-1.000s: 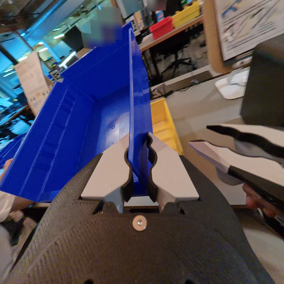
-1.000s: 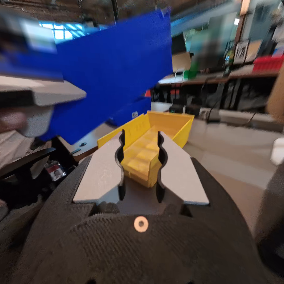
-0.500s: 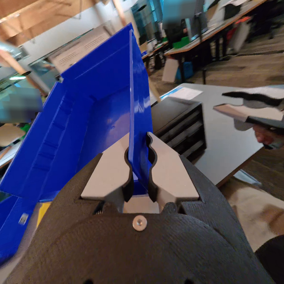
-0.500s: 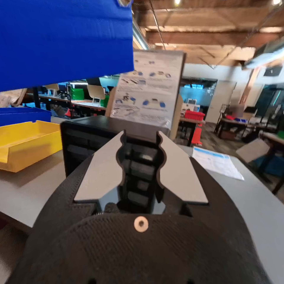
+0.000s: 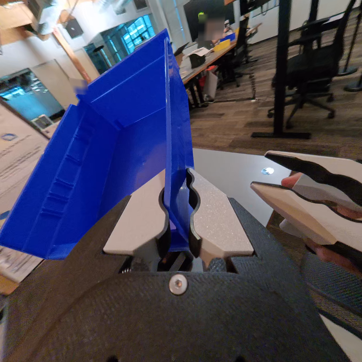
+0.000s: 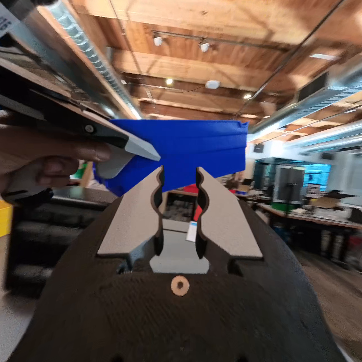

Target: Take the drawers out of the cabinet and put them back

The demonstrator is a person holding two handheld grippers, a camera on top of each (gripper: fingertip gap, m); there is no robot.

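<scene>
Blue drawer fills the left wrist view, held up in the air with its open inside facing the camera and ribs along its left wall. The left gripper is clamped on the drawer's thin right wall, one finger on each side of it. To the right, the right gripper pokes in with its jaws apart and nothing between them, a person's fingers behind it. Below lies a grey table; beyond it are a dark wood floor, a black desk leg and an office chair. Half a second ago this view showed the black cabinet under the drawer; now the cabinet is out of frame and the camera faces the open room.

From the right wrist view, the drawer shows only its smooth blue outside, level with the camera and just past the tips of the right gripper, which stands open and apart from it. The left gripper comes in from the left onto the drawer's near end, with the hand that holds it; its grip is hidden here. Only this view shows the wood ceiling and a yellow bin at the left edge. A dark blurred mass sits low left; I cannot tell whether it is the cabinet. Earlier the cabinet front sat between these fingers and the drawer hung high; now the view is tilted upward and blurred.
</scene>
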